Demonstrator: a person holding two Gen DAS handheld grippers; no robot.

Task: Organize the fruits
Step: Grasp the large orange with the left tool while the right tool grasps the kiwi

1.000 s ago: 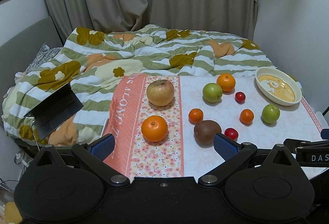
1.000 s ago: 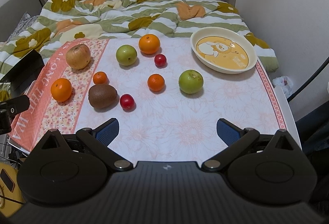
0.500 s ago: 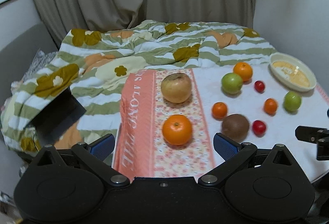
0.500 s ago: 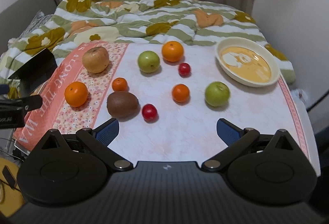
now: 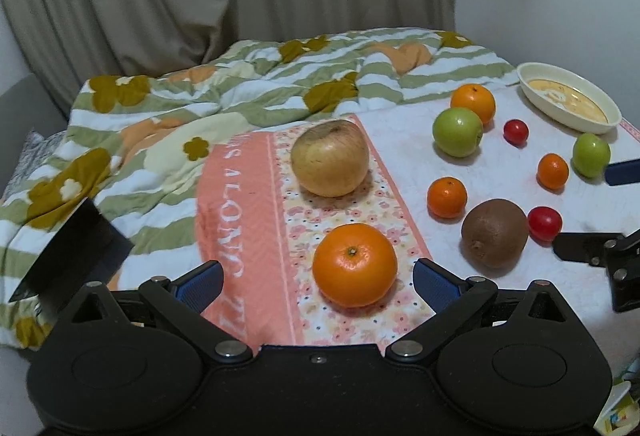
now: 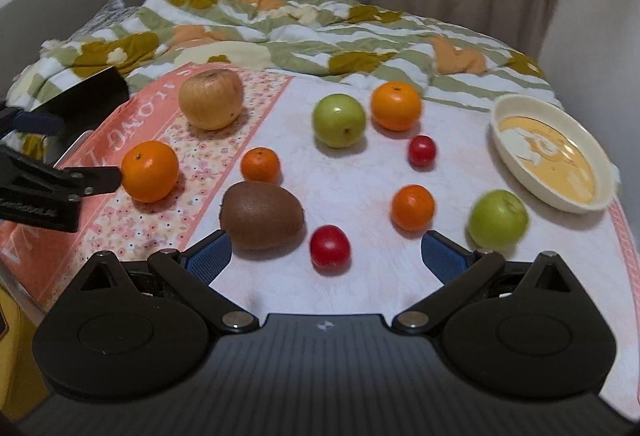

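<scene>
Both tools have come lower and closer to the fruit than a second ago, and the big orange [image 5: 354,264] that sat well ahead of the left tool [image 5: 316,278] now lies right between its blue pads, though nothing touches it yet. That tool is spread wide and holds nothing; its aim suggests this orange is the first pick.

On the far left, a dark flat object [image 5: 72,248] rests on the striped quilt [image 5: 240,88] of the bed, off the bench. The bench [image 6: 360,288] wears a floral cloth with a pink band on its left side; the big orange sits near on that band and a tan apple [image 5: 330,158] sits farther back on it. Right of them on the pale part lie a small orange [image 6: 260,165] and a brown kiwi [image 6: 262,215], near the right tool's left pad. A red cherry tomato [image 6: 330,246] lies just ahead of the right tool [image 6: 326,256], whose jaws also stand wide apart and empty. Farther back are a green apple [image 6: 339,120], another orange [image 6: 396,106] and a second red tomato [image 6: 421,150]. A third small orange [image 6: 413,207] and a second green apple [image 6: 498,219] follow, then the cream dish [image 6: 516,112] at the far right, still empty. Likely the fruit is meant to end up there, so nothing is sorted yet.
</scene>
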